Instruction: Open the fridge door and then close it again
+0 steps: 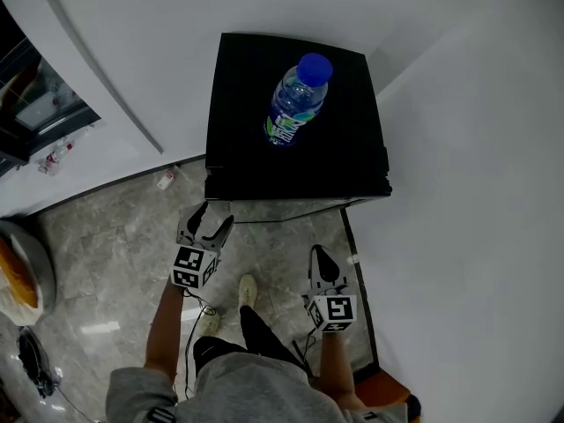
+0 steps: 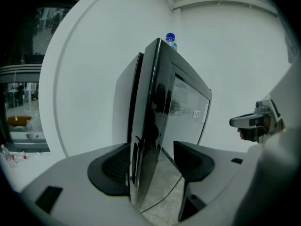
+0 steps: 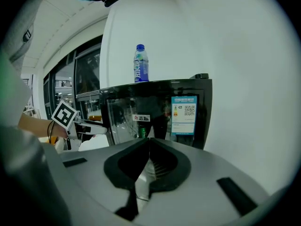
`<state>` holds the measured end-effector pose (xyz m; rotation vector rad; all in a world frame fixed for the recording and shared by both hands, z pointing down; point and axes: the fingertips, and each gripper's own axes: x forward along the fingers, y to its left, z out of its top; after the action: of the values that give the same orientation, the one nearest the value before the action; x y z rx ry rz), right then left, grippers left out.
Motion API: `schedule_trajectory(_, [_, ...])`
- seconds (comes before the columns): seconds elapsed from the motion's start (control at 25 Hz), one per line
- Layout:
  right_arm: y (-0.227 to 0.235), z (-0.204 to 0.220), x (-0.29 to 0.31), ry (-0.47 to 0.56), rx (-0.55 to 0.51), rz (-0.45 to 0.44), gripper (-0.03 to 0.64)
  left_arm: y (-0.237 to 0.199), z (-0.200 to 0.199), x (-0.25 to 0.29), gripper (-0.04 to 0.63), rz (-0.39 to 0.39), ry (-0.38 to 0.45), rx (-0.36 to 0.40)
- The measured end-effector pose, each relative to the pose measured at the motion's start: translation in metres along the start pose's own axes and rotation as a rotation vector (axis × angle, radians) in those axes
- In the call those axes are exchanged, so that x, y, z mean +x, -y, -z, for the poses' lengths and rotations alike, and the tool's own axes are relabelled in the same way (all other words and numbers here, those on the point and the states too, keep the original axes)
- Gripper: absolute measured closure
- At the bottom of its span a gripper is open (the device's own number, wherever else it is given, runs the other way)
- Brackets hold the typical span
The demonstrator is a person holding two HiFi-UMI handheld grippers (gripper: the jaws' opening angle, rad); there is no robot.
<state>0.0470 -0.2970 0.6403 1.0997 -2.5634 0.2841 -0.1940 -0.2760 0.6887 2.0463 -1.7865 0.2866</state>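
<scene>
Small black fridge (image 1: 247, 148) sits in a white-walled corner, water bottle (image 1: 298, 102) on top. L gripper (image 1: 211, 211), jaws wide apart, straddles the door (image 2: 155, 126) edge w/o clamping it. R gripper (image 1: 318, 254), jaws together & empty, is just in front of the fridge.
</scene>
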Motion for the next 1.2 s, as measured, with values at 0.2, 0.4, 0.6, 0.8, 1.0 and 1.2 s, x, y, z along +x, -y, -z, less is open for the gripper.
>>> schedule_trajectory(0.2, [0.003,0.003,-0.005,-0.006,0.005,0.014,0.592,-0.002,0.002,0.004,0.321,-0.025,-0.010,-0.005])
schedule_trajectory(0.4, [0.011,0.004,-0.012,-0.003,0.009,0.036,0.592,-0.005,0.003,0.006,0.403,-0.073,-0.011,0.013])
schedule_trajectory(0.6, [0.014,0.003,-0.017,0.001,0.012,0.049,0.592,-0.006,0.003,0.005,0.425,-0.095,-0.015,0.023])
schedule_trajectory(0.8, [0.017,0.002,-0.024,0.009,0.015,0.064,0.592,-0.006,0.003,0.004,0.428,-0.101,-0.009,0.023])
schedule_trajectory(1.0, [0.019,0.003,-0.032,0.010,0.020,0.079,0.592,-0.005,0.004,0.003,0.430,-0.103,-0.011,0.024])
schedule_trajectory(1.2, [0.014,0.002,-0.035,0.018,0.023,0.084,0.592,-0.003,0.007,0.001,0.435,-0.100,-0.006,0.026])
